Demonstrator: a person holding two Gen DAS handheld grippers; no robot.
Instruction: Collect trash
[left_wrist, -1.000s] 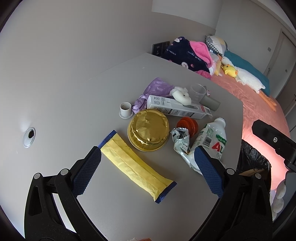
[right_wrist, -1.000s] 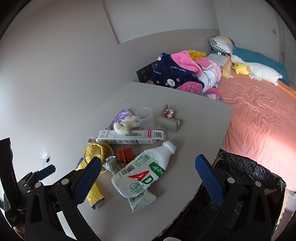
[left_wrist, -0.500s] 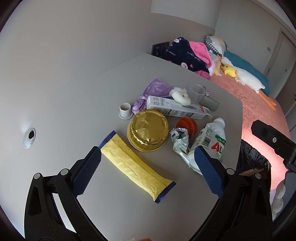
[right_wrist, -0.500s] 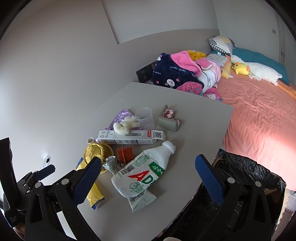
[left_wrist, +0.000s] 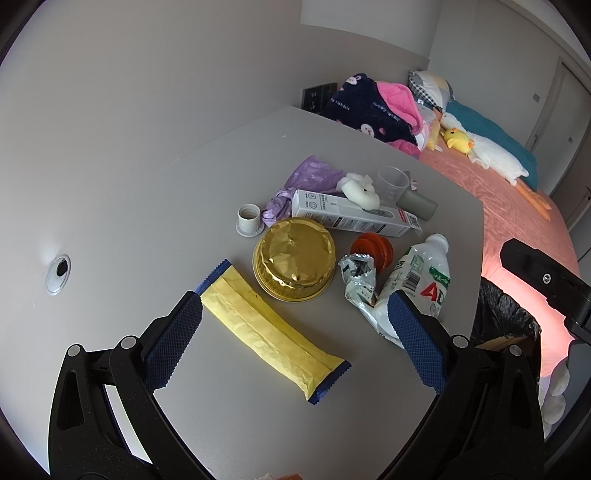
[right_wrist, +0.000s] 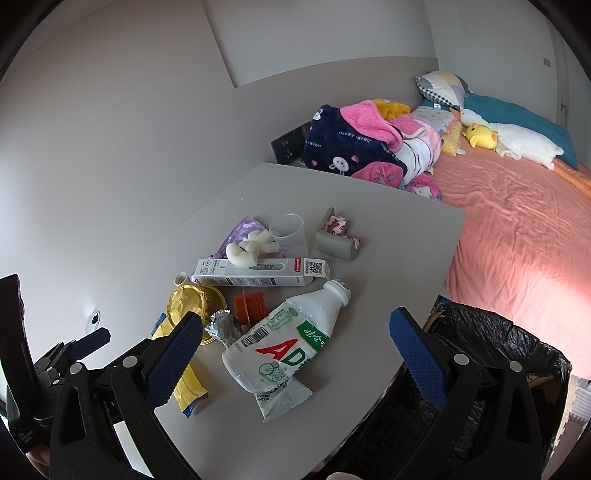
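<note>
Trash lies in a heap on the grey table (left_wrist: 155, 206), all of it still untouched. Far to the left is a long yellow wrapper (left_wrist: 271, 330) with blue ends, lying flat. Next to it sits a gold foil bowl (left_wrist: 294, 258), and a small white cap (left_wrist: 249, 219) stands just behind that. Further back are a purple bag (left_wrist: 306, 182), a white lump (left_wrist: 360, 188) and a clear cup (left_wrist: 392, 182), with a long white box (left_wrist: 354, 218) lying in front of them. Then come an orange cap (left_wrist: 371, 248), a crumpled silver wrapper (left_wrist: 360, 280) and a white bottle (right_wrist: 284, 334) on its side, on top of a pale packet (right_wrist: 280, 400). A grey block (right_wrist: 337, 245) lies near the far edge. Off the table's right edge stands a bin with a black bag (right_wrist: 491, 354). The left gripper (left_wrist: 295, 341) hangs spread wide above the yellow wrapper, holding nothing. The right gripper (right_wrist: 295, 347) hangs spread wide above the bottle, also holding nothing.
</note>
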